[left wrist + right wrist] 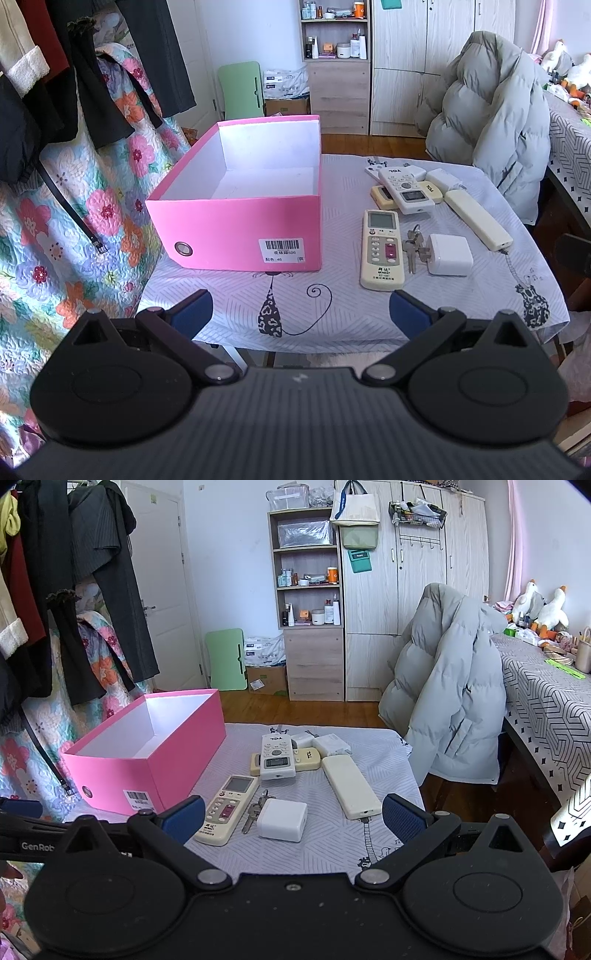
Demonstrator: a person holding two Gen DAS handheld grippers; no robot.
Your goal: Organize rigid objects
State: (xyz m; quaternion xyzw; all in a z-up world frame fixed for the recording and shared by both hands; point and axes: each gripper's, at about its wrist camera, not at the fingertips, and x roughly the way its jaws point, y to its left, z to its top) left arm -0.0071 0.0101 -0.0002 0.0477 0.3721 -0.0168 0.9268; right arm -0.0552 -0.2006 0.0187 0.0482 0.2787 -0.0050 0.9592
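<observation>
Right wrist view: cream remote [228,809] beside pink box [173,755]; both grippers [293,814] [301,314] agape, empty.

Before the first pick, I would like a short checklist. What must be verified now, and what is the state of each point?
1. Pink box is open and has room: ok, no lid, its visible floor is bare.
2. Left gripper is free: ok, jaws wide apart, nothing between them.
3. Right gripper is free: ok, jaws wide apart, nothing held.
4. Nearest items lie separate for a grasp: ok for the white charger and the remote with the red button; the keys lie tight between them.
5. Rear pile is simple to pick: not ok, the TCL remote lies across a yellowish remote.
6. Box will stay put when loaded: cannot tell.
</observation>
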